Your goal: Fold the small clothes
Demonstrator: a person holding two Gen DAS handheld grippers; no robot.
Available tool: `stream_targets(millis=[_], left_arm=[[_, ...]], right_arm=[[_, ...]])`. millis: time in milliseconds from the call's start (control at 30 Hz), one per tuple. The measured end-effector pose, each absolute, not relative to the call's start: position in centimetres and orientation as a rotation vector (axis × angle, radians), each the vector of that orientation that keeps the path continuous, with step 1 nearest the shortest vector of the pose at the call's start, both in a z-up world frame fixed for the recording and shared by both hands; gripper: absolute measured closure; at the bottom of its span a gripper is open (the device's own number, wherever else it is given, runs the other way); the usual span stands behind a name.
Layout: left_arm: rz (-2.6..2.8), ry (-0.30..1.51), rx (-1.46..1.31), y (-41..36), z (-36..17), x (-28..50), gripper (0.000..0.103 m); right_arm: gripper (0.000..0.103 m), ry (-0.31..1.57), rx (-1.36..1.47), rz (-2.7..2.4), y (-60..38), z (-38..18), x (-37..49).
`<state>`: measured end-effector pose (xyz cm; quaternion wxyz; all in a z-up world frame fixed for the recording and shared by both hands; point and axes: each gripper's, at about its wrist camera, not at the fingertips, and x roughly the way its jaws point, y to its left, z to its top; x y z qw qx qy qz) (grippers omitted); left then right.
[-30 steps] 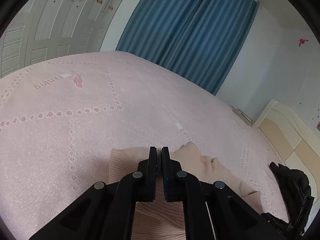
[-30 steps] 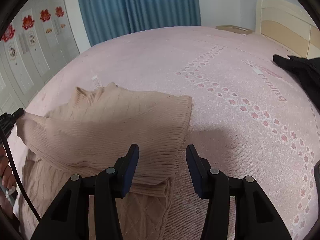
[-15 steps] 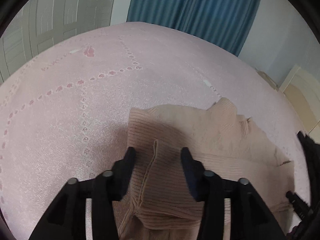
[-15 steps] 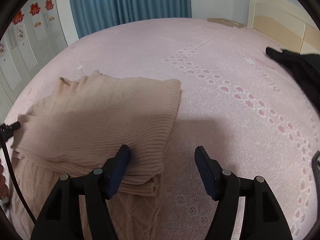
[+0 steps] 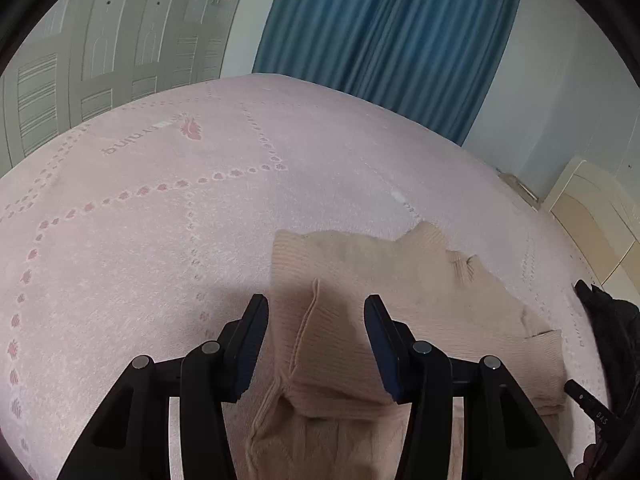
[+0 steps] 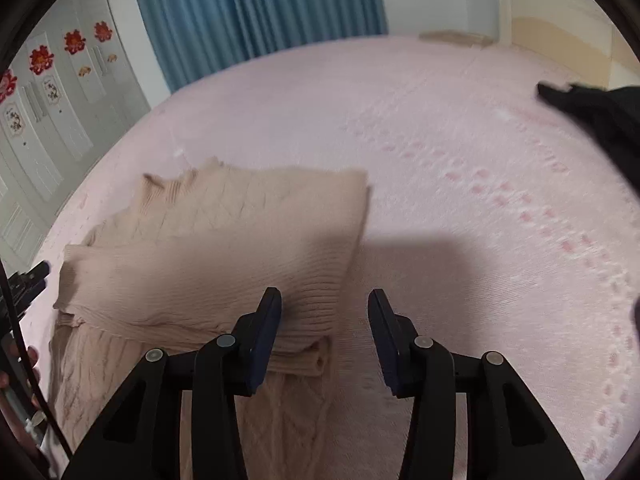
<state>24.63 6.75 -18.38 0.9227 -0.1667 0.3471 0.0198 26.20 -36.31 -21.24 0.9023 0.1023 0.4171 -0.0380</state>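
A beige knit sweater lies on the pink bed, both sleeves folded across its body. My left gripper hovers open over the sweater's left edge; the sleeve seam runs under the gap and the pads touch nothing. In the right wrist view the sweater fills the left half. My right gripper hangs over its right edge, jaws closing. The ribbed cuff lies beneath the left finger and the gap, and the pads are clear of it. The left gripper's tip shows at the far left.
A black garment lies on the bed to the right, seen again at the upper right. Blue curtains and a white wardrobe stand beyond the bed. A cream headboard bounds the far right.
My left gripper was shut a second ago and now stands open; the sleeve lies flat across the sweater. The right jaws widened, then narrowed again.
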Motion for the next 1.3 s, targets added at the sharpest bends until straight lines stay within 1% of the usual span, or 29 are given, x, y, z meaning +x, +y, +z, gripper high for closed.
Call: stream_targets(millis=[67, 200, 333, 400, 467, 533, 700, 767, 933, 1000, 1067, 1100, 1300], left_arm=[[0.037, 0.711, -0.363, 7.1, -18.2, 23.3, 0.055], [0.031, 0.682, -0.415, 7.5, -17.5, 20.5, 0.056], [0.017, 0.671, -0.342, 7.1, -17.1, 16.4, 0.057], [0.003, 0.689, -0.311, 7.2, -17.1, 14.7, 0.057], [-0.006, 0.719, -0.302, 7.5, -17.4, 13.1, 0.057], [-0.004, 0.757, -0.300, 7.8, -18.0, 11.4, 0.057], [-0.066, 0.794, -0.358, 8.7, -18.5, 7.0, 0.057], [-0.087, 0.820, -0.349, 8.4, -18.9, 5.7, 0.055], [-0.112, 0.928, -0.331, 7.1, -20.7, 3.5, 0.055], [-0.080, 0.967, -0.334, 7.0, -21.5, 2.9, 0.057], [-0.077, 0.952, -0.351, 6.9, -21.7, 2.3, 0.057], [-0.077, 0.951, -0.347, 6.7, -21.7, 2.2, 0.057], [-0.041, 0.963, -0.244, 4.5, -22.1, 2.7, 0.058]], right_arm=[[0.059, 0.829, 0.211, -0.085, -36.4, -20.5, 25.0], [0.059, 0.824, 0.242, -0.035, -36.3, -19.5, 22.5], [0.057, 0.797, 0.177, -0.026, -35.6, -18.5, 19.2], [0.053, 0.770, 0.185, -0.050, -35.7, -18.5, 17.0], [0.053, 0.760, 0.220, -0.052, -36.0, -18.6, 14.7], [0.053, 0.796, 0.248, -0.027, -36.2, -18.7, 12.9], [0.054, 0.789, 0.256, -0.049, -36.0, -18.3, 9.0], [0.054, 0.801, 0.274, -0.031, -35.7, -18.2, 7.7], [0.054, 0.888, 0.302, 0.027, -34.6, -19.2, 4.6], [0.054, 0.907, 0.290, 0.037, -33.8, -19.5, 3.7], [0.053, 0.921, 0.269, 0.047, -33.0, -19.7, 2.8], [0.051, 0.930, 0.260, 0.048, -32.6, -19.9, 2.5], [0.050, 1.011, 0.239, 0.050, -31.0, -21.6, 3.1]])
